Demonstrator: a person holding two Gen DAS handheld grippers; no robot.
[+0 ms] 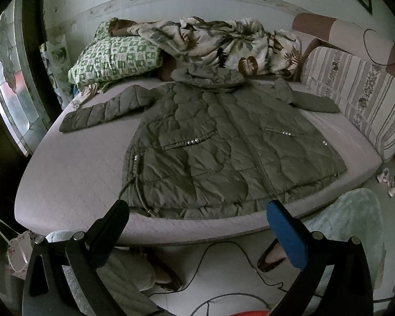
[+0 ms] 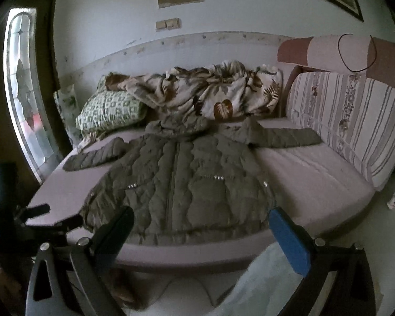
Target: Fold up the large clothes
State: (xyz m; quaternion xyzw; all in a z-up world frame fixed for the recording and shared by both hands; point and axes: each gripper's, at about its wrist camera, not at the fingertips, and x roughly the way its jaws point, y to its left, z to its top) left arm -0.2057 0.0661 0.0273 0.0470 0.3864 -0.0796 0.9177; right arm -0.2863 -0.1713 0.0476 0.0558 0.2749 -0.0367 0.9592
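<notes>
Your left gripper and right gripper hover off the bed's near edge, fingers spread wide and empty. Bare mattress flanks the olive quilted jacket, which lies flat, front up, zipped, sleeves outstretched, hem toward you.

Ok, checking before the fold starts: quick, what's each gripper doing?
Left gripper: open, holding nothing, short of the jacket hem.
Right gripper: open, holding nothing.
</notes>
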